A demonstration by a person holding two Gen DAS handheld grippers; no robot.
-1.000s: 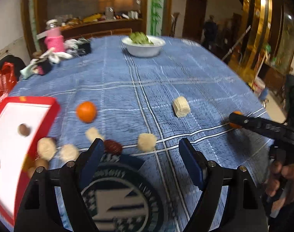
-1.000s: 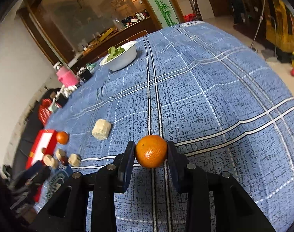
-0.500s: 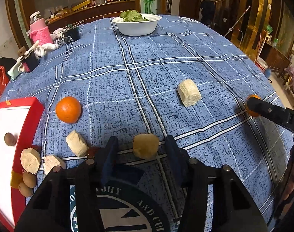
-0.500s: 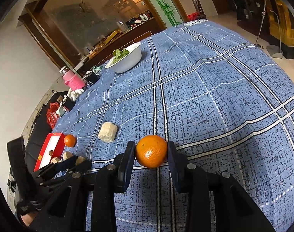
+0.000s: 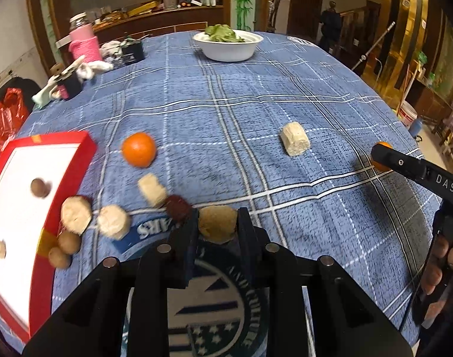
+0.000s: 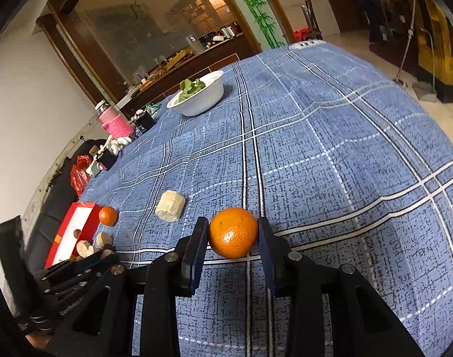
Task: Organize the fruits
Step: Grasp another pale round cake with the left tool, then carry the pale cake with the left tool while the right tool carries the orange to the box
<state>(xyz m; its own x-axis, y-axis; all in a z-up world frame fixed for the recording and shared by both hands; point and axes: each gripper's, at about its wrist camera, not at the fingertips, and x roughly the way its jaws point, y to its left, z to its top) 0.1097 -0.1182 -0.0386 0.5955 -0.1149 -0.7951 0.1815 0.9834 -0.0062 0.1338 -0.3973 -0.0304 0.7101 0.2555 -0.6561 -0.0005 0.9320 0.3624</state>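
Both grippers were closed on fruit over the blue plaid tablecloth (image 5: 256, 113).

The left gripper (image 5: 217, 223) had its two fingers pressed against the sides of a tan fruit chunk (image 5: 216, 222), held just above the printed round emblem (image 5: 208, 306) at the near edge of the cloth. The right gripper (image 6: 233, 233) clamped a whole orange (image 6: 233, 232) between its fingers, low over a white plaid line. A dark red date (image 5: 177, 206) lay just left of the left fingers, with pale chunks (image 5: 152, 189) beside it and a second orange (image 5: 138, 149) farther back. One more pale chunk (image 5: 294, 138) lay apart, toward the right. The red-rimmed tray (image 5: 83, 160) sat at the left edge, holding a few small pieces. A white bowl of greens (image 5: 227, 48) stood at the far side.
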